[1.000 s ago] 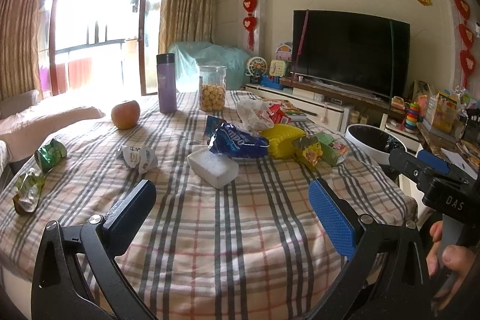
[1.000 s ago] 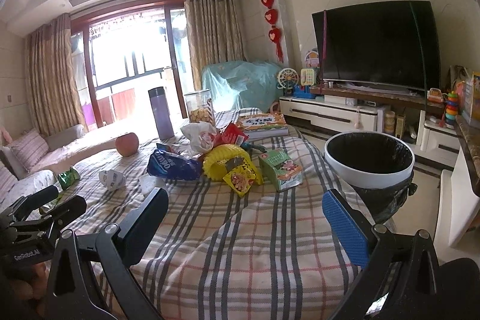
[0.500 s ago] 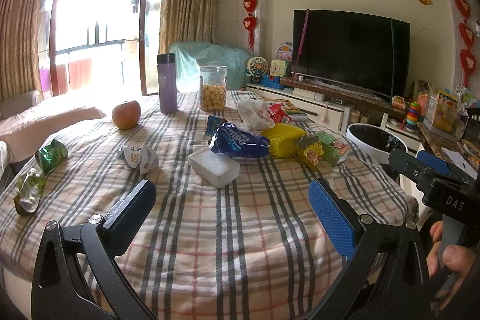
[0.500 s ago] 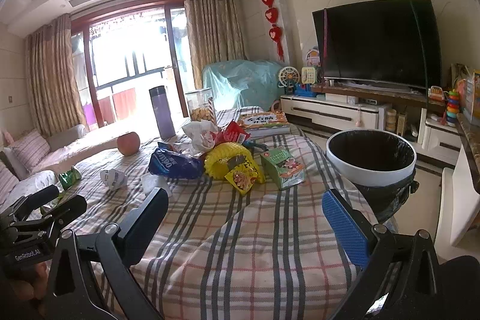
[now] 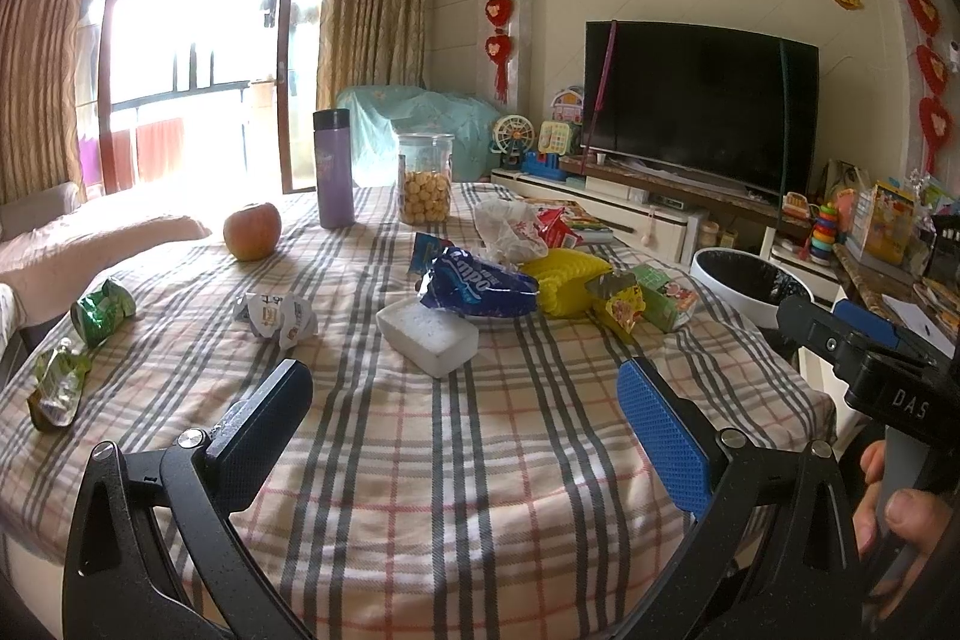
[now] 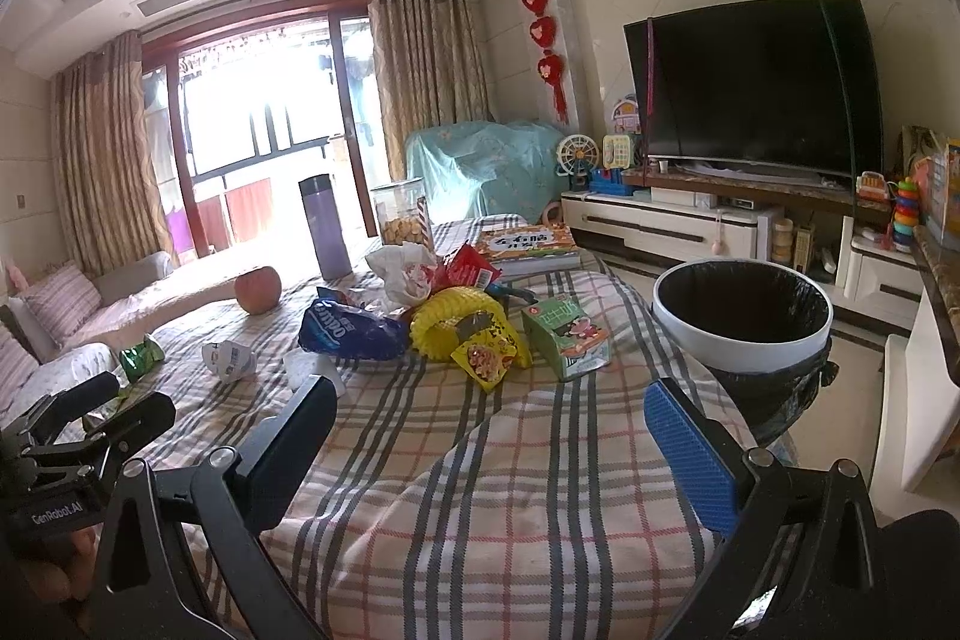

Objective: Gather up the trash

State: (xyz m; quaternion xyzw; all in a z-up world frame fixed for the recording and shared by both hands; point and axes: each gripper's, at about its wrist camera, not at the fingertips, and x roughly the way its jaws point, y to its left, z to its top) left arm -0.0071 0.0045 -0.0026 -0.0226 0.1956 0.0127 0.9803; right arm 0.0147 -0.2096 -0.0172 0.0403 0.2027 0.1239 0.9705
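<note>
Hovering low over the near edge of the plaid-clothed counter (image 5: 456, 460), left gripper (image 5: 462, 424) and right gripper (image 6: 498, 436), both with fingers spread wide and gripping nothing. Lying ahead past a broad bare stretch of cloth: white foam block (image 5: 427, 334), blue crinkled snack bag (image 5: 480, 283), yellow ribbed plastic wrapper (image 6: 456, 322), green paper carton (image 6: 567, 337). Scattered well apart toward the left edge: crumpled white wrapper (image 5: 276, 313), two green foil pouches (image 5: 102, 310). Standing just beside the counter's right edge: white round bin with black liner (image 6: 741, 322).
</note>
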